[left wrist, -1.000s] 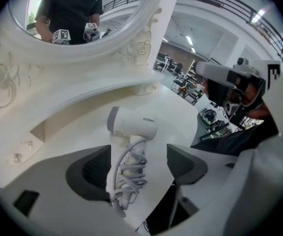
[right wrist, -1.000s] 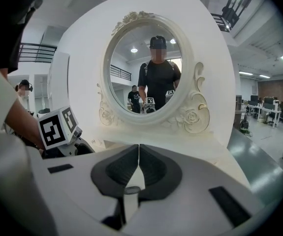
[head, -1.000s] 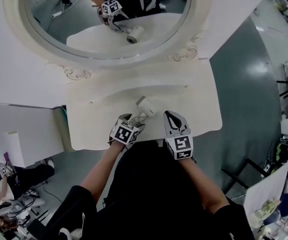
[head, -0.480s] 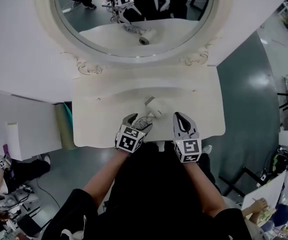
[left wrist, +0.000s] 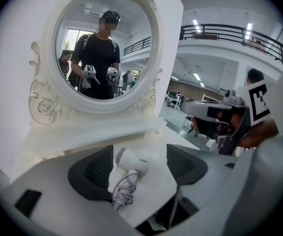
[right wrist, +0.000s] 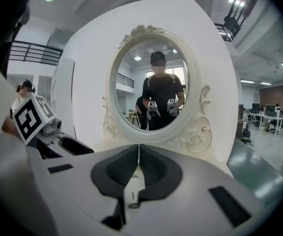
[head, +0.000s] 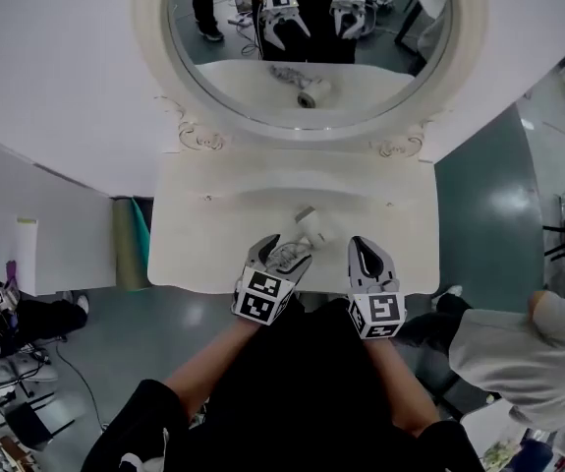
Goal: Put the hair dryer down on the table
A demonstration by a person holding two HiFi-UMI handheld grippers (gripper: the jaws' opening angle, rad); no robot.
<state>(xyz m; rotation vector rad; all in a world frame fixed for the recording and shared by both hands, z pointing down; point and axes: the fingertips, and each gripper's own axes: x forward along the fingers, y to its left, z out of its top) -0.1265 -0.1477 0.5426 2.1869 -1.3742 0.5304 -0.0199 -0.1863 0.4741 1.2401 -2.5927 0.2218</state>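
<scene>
A white hair dryer (head: 310, 225) lies on its side on the white dressing table (head: 196, 254), its grey cord (head: 284, 254) bunched up toward me. In the left gripper view the hair dryer (left wrist: 132, 161) and cord (left wrist: 123, 192) rest on the tabletop between the spread jaws of my left gripper (left wrist: 139, 167), which is open and holds nothing. My left gripper (head: 280, 252) hovers just behind the cord. My right gripper (head: 365, 253) sits to the dryer's right, shut and empty. Through the right gripper (right wrist: 139, 154), part of the hair dryer (right wrist: 133, 194) shows below the closed jaws.
An oval mirror (head: 311, 57) in an ornate white frame stands at the back of the table and reflects both grippers and the dryer. A person in a grey top (head: 518, 347) stands on the floor at the right. The table's front edge is right by the grippers.
The head view has shifted, so the mirror fills more of the top. My left gripper has eased back from the dryer, which stays lying on the table. The right gripper keeps its place.
</scene>
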